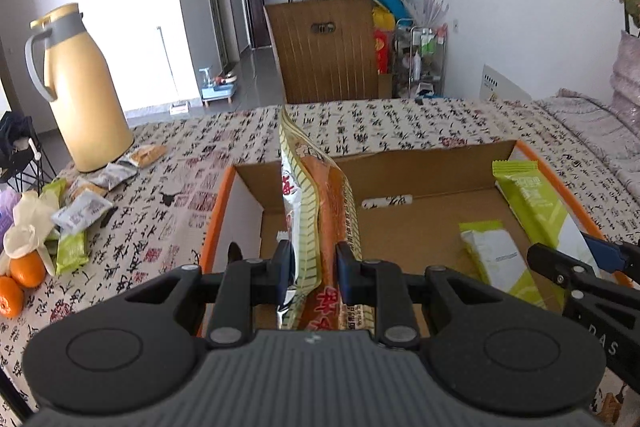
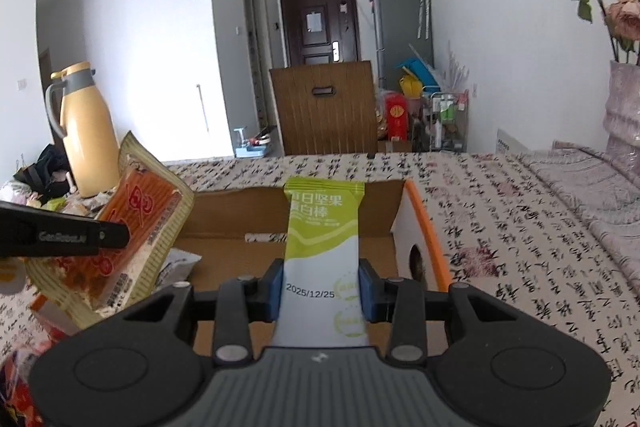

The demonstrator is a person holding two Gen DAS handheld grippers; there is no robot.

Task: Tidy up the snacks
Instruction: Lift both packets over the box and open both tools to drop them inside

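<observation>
Inspector: Describe my rig.
Operator: My left gripper [image 1: 312,269] and right gripper [image 2: 320,293] match: black linkages, silver pivot screws, blue pads [image 2: 274,291], ribbed grey housing; white lettering on one arm.

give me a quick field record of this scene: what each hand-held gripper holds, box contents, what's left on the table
left hand-held gripper: shut on orange snack packet, over the box
right hand-held gripper: shut on green-and-white bar, over the box
cardboard box: open, one green-and-white packet inside
table, left side: loose snack packets, two oranges, yellow thermos jug
</observation>
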